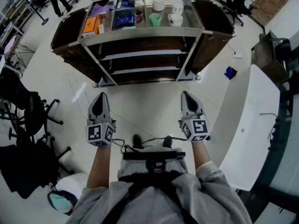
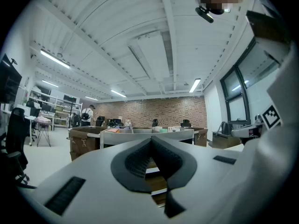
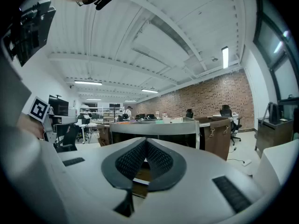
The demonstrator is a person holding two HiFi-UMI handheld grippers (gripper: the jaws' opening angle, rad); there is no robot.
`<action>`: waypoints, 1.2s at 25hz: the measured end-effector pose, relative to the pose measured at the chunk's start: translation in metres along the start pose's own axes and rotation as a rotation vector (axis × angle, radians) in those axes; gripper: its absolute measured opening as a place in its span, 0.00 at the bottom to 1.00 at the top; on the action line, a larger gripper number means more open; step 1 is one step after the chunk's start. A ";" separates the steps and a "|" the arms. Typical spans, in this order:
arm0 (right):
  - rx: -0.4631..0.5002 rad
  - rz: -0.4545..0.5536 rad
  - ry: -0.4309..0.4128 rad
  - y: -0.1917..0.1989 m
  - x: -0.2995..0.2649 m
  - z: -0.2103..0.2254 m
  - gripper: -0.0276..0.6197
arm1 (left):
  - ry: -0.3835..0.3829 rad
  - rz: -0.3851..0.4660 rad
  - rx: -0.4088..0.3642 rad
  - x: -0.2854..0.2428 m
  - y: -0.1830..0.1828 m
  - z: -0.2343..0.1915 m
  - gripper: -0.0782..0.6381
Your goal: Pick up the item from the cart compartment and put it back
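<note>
On top of the cart (image 1: 140,33), a shallow metal tray is split into compartments, and every loose item sits inside one of them. The left compartment holds an orange box (image 1: 91,25) lying flat, with a purple packet (image 1: 102,7) behind it. The middle compartment holds a blue pack (image 1: 124,18), with another blue thing farther back. The right compartment holds the cups. A green cup (image 1: 155,19) stands upright at the front, with a white cup (image 1: 175,18) just beside it on the right. A second white cup (image 1: 177,7) stands behind that one, and a white round container (image 1: 158,3) is at the back. What the cups contain cannot be made out.

Which of these is the item to be picked up cannot be told. All of them rest in the tray and none is held.

Two shelves (image 1: 145,56) run under the tray, too dark to show any load. A brown bag hangs at each end of the cart, the left bag (image 1: 67,29) and the right bag (image 1: 215,22); their insides are in shadow.

The left hand-held gripper (image 1: 100,96) and the right hand-held gripper (image 1: 185,94) are held side by side over the pale floor (image 1: 140,106). They are short of the cart, well apart from the tray, and point toward it roughly level. Each gripper's own view shows its ribbed pads meeting at the tips with nothing between them, so both are closed and empty.
</note>
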State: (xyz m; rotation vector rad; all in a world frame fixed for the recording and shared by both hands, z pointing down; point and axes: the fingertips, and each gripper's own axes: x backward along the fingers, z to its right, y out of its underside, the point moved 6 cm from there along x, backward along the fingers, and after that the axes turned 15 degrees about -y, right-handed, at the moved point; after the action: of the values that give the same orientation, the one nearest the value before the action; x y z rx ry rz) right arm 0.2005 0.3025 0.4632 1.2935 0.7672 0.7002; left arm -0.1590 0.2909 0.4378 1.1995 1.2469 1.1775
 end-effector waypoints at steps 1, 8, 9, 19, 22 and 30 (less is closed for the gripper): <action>0.004 -0.001 0.001 0.000 -0.003 -0.001 0.06 | 0.001 -0.003 -0.003 -0.001 0.000 -0.002 0.12; 0.006 -0.028 0.014 0.003 -0.030 -0.016 0.06 | 0.020 -0.022 -0.012 -0.015 0.002 -0.026 0.12; 0.005 -0.031 0.020 0.003 -0.034 -0.019 0.06 | 0.027 -0.026 -0.011 -0.017 0.002 -0.030 0.12; -0.007 -0.046 0.079 0.009 -0.084 -0.051 0.06 | 0.123 -0.046 -0.023 -0.055 0.003 -0.075 0.12; -0.011 -0.050 0.087 0.004 -0.097 -0.053 0.06 | 0.141 -0.057 -0.020 -0.067 0.001 -0.078 0.12; -0.020 -0.091 0.043 -0.008 -0.144 -0.010 0.06 | 0.131 -0.073 -0.017 -0.118 -0.003 -0.061 0.12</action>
State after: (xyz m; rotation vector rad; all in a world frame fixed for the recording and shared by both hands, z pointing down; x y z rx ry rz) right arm 0.1105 0.1900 0.4694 1.2213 0.8464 0.6626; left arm -0.2195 0.1721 0.4400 1.0694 1.3643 1.2255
